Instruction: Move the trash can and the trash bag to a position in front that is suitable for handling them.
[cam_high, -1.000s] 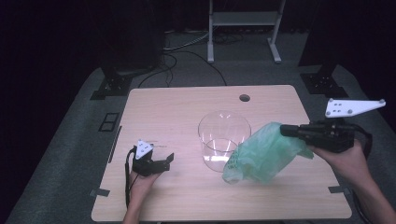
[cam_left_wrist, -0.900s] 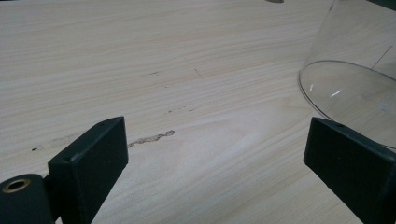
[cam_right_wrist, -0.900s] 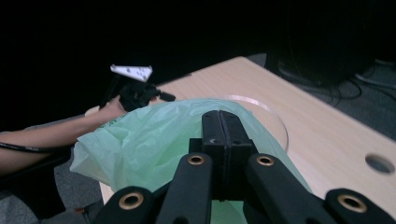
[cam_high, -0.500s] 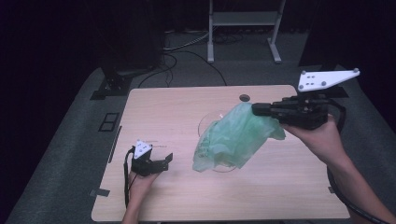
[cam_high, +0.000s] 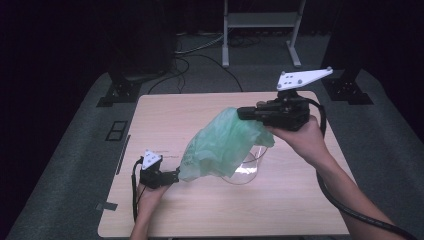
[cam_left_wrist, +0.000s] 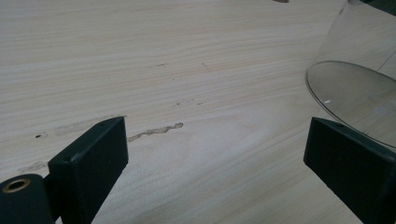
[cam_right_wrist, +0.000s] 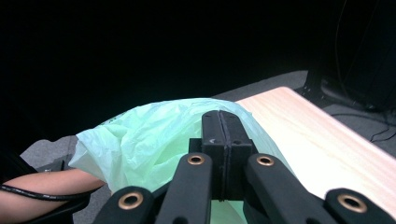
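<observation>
The room is dark all around, with grey carpet underfoot, a metal stand at the back and loose cables trailing across the floor behind a pale wooden table. The table carries a clear glass bowl standing a little toward its right edge, about midway between the near and far edges.

The right gripper is held up above the table's far right part, pointing toward the left edge, with its grey three-cornered plate on top. Its jaws are pressed tight together on a fold of a thin green plastic bag; in the right gripper view the two black pads meet with the green film bunched just past them. The bag hangs down from that grip, draping over the bowl's rim and hiding its left half, its lowest corner reaching toward the near left part of the table.

The left gripper sits low at the near left part of the table, its tip just beside the hanging corner of the bag. Its jaws are spread wide with nothing between them; in the left gripper view bare wood lies between them and the bowl's glass base sits just beyond the right-hand jaw.
</observation>
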